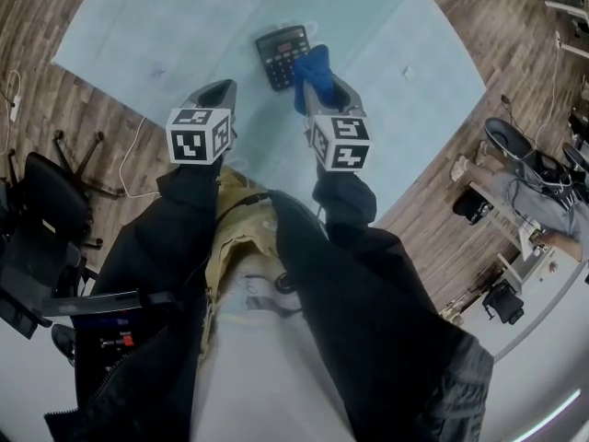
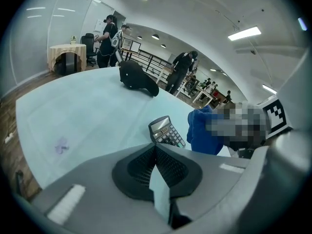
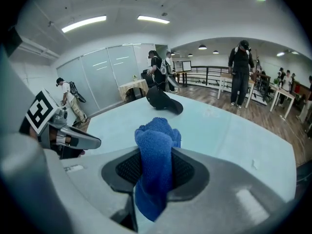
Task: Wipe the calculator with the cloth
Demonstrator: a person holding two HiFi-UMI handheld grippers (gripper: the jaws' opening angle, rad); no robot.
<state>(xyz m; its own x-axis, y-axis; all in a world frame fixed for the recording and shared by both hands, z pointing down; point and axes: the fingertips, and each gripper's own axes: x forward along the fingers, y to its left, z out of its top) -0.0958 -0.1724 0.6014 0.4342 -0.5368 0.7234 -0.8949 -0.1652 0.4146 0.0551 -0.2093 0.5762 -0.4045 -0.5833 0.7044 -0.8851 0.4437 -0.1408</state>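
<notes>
A black calculator (image 1: 282, 53) lies flat on the pale blue table (image 1: 156, 35); the left gripper view shows the calculator (image 2: 165, 131) just ahead of the jaws. My right gripper (image 1: 317, 83) is shut on a blue cloth (image 1: 311, 72). The cloth hangs at the calculator's right edge, and I cannot tell whether they touch. In the right gripper view the cloth (image 3: 155, 145) is bunched between the jaws. My left gripper (image 1: 218, 90) hovers to the left of the calculator and nearer to me. Its jaws are shut on nothing (image 2: 156, 150).
A black cap-like object (image 2: 138, 79) rests farther back on the table and also shows in the right gripper view (image 3: 165, 101). Several people stand beyond the table. An office chair (image 1: 41, 219) and cables are on the wooden floor at the left.
</notes>
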